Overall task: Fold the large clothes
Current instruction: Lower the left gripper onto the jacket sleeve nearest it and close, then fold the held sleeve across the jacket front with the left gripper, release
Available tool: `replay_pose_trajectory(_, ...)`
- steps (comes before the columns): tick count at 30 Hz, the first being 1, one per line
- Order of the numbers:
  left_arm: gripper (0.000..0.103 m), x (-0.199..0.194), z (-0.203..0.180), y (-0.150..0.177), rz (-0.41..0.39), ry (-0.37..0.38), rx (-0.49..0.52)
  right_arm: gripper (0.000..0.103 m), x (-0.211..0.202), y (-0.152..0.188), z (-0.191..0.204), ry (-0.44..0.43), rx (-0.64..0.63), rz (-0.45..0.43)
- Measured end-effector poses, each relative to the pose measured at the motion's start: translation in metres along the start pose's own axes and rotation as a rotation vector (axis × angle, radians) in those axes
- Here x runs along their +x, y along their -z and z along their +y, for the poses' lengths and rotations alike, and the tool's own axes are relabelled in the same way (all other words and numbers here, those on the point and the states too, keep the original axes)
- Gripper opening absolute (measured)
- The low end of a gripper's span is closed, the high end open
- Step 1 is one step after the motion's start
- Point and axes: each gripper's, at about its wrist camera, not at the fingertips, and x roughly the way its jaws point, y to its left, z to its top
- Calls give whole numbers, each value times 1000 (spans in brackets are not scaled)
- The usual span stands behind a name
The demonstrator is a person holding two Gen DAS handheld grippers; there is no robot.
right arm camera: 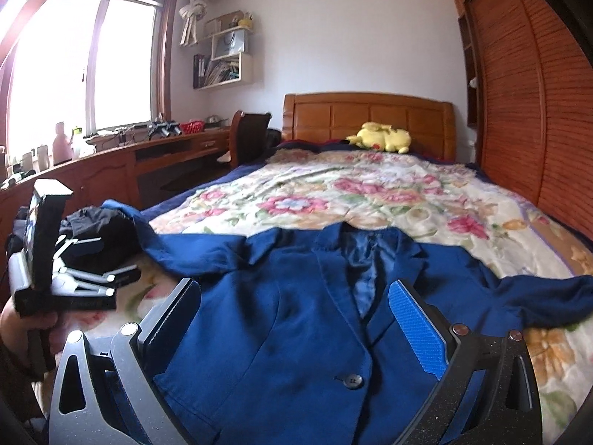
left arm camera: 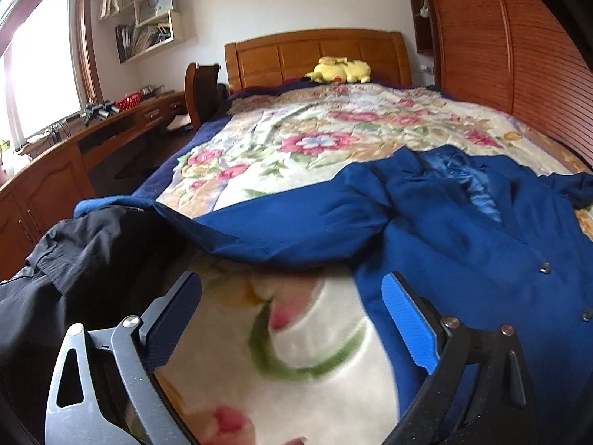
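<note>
A dark blue jacket (right arm camera: 281, 319) lies face up on the floral blanket (right arm camera: 370, 200), buttoned at one button (right arm camera: 352, 380), with both sleeves spread sideways. My right gripper (right arm camera: 296, 322) hovers open over its front, and nothing is pinched. In the left wrist view the jacket (left arm camera: 463, 230) fills the right side, and its sleeve (left arm camera: 278, 230) stretches left. My left gripper (left arm camera: 292, 319) is open above bare blanket beside the jacket's edge, just short of that sleeve. The right wrist view shows the left gripper (right arm camera: 111, 259) in a hand (right arm camera: 22, 326), near the sleeve.
A black garment (left arm camera: 92, 252) is bunched at the bed's left edge by the sleeve end. A yellow plush toy (right arm camera: 381, 137) rests by the wooden headboard (right arm camera: 367, 115). A wooden desk (right arm camera: 111, 170) and a chair (right arm camera: 248, 137) stand on the left. Louvred wardrobe doors (right arm camera: 519, 111) line the right.
</note>
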Motion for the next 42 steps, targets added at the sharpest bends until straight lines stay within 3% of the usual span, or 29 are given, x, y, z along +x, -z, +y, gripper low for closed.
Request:
replay_pose_trajectory(5, 93, 30, 18, -9, 65, -7, -46, 101, 14, -7, -6, -20, -8, 37)
replay_pose_trajectory(8, 82, 51, 28, -13, 108, -6, -88, 101, 20, -11, -6, -37, -21, 66)
replay_pose_trajectory(11, 79, 72, 34, -15, 161, -23, -119, 101, 29, -13, -4, -44, -23, 93)
replay_pose_trajectory(18, 79, 100, 52, -12, 224, 9, -265, 101, 32, -16, -6, -44, -14, 120)
replay_pose_trajectory(23, 78, 112, 61, -18, 242, 21, -312, 101, 32, -14, -2, -44, -16, 120)
replay_pose_trajectory(25, 69, 117, 61, -22, 250, 39, -324, 101, 31, -14, -1, -43, -18, 118)
replay_pose_trajectory(26, 57, 120, 60, -24, 258, 44, -325, 101, 31, -13, -2, -42, -19, 116)
replay_pose_trajectory(28, 43, 125, 58, -27, 271, 50, -324, 101, 30, -13, -3, -40, -21, 112)
replay_pose_trajectory(30, 17, 131, 58, -28, 287, 62, -327, 101, 29, -12, -3, -36, -24, 110)
replay_pose_trajectory(32, 6, 133, 57, -30, 286, 64, -323, 101, 29, -12, -4, -32, -26, 110)
replay_pose_trajectory(36, 3, 111, 39, -47, 202, 22, -232, 101, 26, -12, -13, -11, -23, 103)
replay_pose_trajectory(42, 2, 73, 2, -79, 103, 90, -130, 101, 19, -15, -27, 22, 10, 79)
